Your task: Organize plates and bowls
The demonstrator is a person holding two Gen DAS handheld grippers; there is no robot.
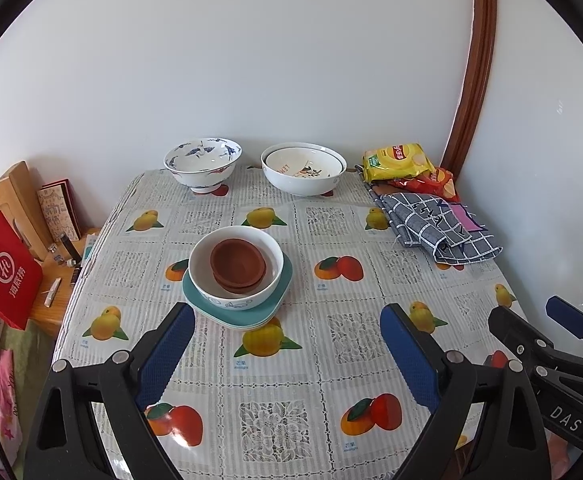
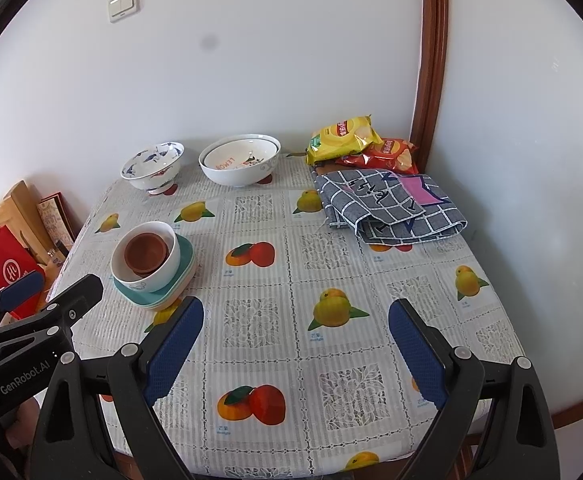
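Nearest, left gripper (image 1: 287,344) and right gripper (image 2: 295,340) both spread wide and empty, hovering above the fruit-print table (image 1: 275,392). Past the left gripper, mid-table: brown dishes (image 1: 238,266) nested in a white bowl (image 1: 236,274), sitting on stacked teal plates (image 1: 237,310) — a little further to the right, a folded checked cloth (image 1: 439,226). Farthest, by the wall: a blue-patterned bowl (image 1: 202,164), nested white bowls (image 1: 303,174) beside it, apart — and snack bags (image 1: 405,166) in the corner

Brown bowls (image 1: 238,266) nest in white bowl (image 1: 235,270) (on teal plates (image 1: 237,312)).
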